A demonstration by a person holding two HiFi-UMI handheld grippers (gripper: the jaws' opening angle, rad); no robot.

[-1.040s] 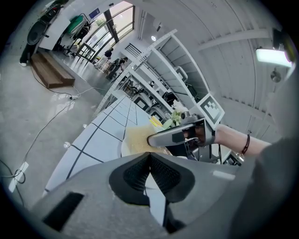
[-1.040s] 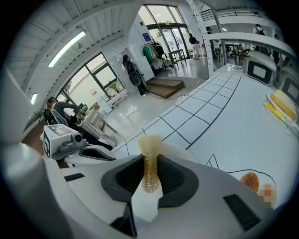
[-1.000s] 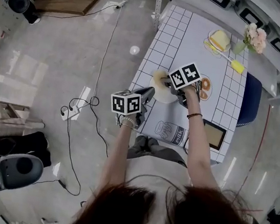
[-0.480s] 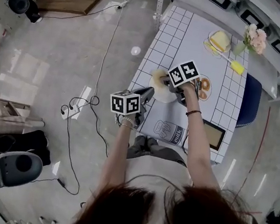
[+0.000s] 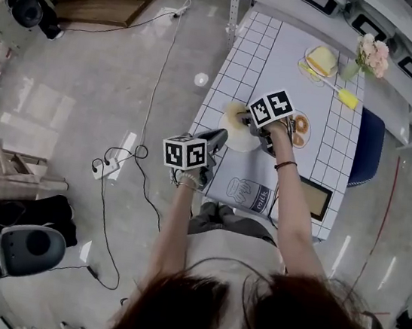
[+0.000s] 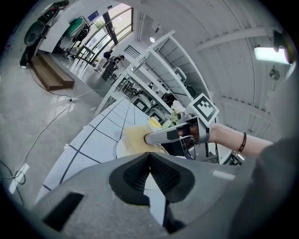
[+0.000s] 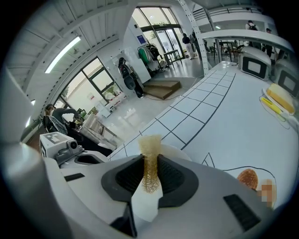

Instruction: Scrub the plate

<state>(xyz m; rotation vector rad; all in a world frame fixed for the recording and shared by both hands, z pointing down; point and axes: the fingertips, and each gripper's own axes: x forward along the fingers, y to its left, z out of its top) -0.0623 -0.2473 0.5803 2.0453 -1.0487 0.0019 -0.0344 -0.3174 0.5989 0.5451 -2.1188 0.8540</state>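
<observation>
- Scrubbing was judged to be under way: the plate (image 5: 241, 142) lay on the gridded table (image 5: 282, 57), close to its near-left edge, with both grippers brought to it.
- The left gripper (image 6: 149, 161) was seen with its jaws drawn together, apparently nipped on the plate's near rim. A white sliver showed between the pads, though the contact itself was hard to make out.
- The right gripper (image 7: 149, 163) was clamped narrowly on a yellow mesh scourer (image 7: 150, 144), whose free end was laid against the plate's upper face.
- From the head view, the scourer was found over the far-left part of the plate, while the right-hand part was left uncovered.
- No dirt, foam or water could be made out on the plate, so the share already cleaned could not be settled from these views.
- As judged, most of the face was yet to be worked over, after which scourer and plate were to be released.
</observation>
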